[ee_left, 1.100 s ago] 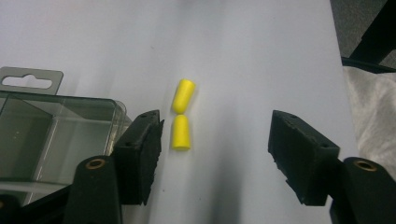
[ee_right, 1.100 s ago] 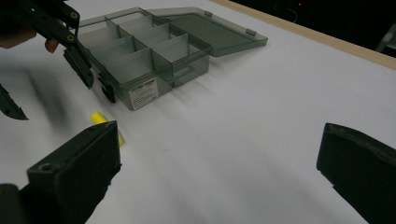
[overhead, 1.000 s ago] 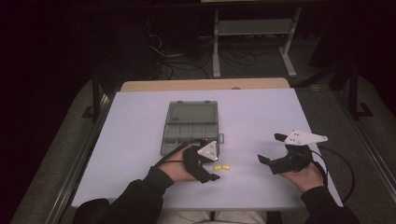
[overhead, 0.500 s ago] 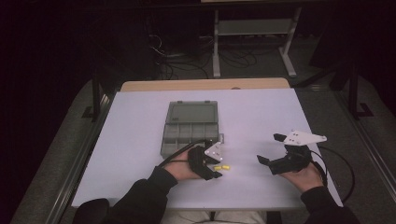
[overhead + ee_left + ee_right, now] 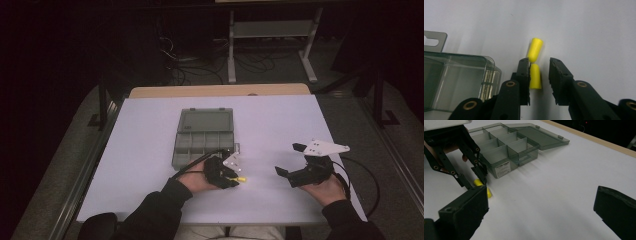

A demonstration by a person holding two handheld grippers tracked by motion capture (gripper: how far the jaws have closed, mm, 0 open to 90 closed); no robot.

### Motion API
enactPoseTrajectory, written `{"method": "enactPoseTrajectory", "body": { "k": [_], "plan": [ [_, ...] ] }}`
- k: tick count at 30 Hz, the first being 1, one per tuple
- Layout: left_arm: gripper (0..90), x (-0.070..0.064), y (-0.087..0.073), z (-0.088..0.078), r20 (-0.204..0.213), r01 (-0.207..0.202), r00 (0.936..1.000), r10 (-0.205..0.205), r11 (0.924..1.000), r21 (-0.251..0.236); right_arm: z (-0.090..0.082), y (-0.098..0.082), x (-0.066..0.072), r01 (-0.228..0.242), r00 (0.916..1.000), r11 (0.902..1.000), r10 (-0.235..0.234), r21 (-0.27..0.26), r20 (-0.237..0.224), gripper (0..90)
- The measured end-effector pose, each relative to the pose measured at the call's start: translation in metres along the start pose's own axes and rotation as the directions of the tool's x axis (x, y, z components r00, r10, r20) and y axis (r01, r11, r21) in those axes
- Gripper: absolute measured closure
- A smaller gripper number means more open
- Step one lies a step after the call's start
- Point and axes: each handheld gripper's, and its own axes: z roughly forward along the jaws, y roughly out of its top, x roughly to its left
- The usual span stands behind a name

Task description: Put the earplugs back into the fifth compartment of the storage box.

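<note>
Two small yellow foam plugs lie end to end on the white table (image 5: 150, 150). The near plug (image 5: 535, 76) is between the jaws of my left gripper (image 5: 539, 62), which have just been closing. The left pad touches the plug, and a gap remains at the right pad. The far plug (image 5: 535, 49) lies just past the tips. In the high view the left gripper (image 5: 235, 181) points down at the plugs (image 5: 241, 178), just below the compartment box (image 5: 202, 137). My right gripper (image 5: 289, 160) hovers wide open to the right, with nothing between its jaws (image 5: 541, 195).
The grey see-through compartment box (image 5: 506, 145) stands with its lid (image 5: 536, 135) folded flat behind it, and its cells look bare. One corner of the box (image 5: 456, 80) is close to my left jaw. A cable trails off the right gripper toward the table's right edge (image 5: 345, 165).
The left gripper has shifted slightly toward the yellow plugs and lowered over them. Its jaws have narrowed around the near plug. The right gripper has kept still.
</note>
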Motion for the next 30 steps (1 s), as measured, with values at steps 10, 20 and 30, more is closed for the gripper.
{"method": "enactPoseTrajectory", "body": {
  "k": [10, 20, 30],
  "plan": [
    [80.0, -0.002, 0.002, -0.003, -0.012, -0.021, 0.9997, 0.021, 0.9996, 0.019, 0.0, 0.0, 0.0, 0.0, 1.0, 1.0, 0.0, -0.001, 0.001, 0.0],
    [80.3, -0.003, 0.009, -0.021, -0.019, -0.039, 0.9991, 0.039, 0.9992, -0.002, 0.0, 0.0, 0.0, 0.0, 1.0, 1.0, 0.0, -0.002, 0.002, 0.0],
    [80.4, 0.005, 0.012, -0.047, -0.041, -0.023, 0.999, 0.021, 0.9988, -0.043, -0.001, 0.0, 0.0, -0.003, 1.0, 1.0, 0.003, -0.004, 0.001, 0.0]
  ]
}}
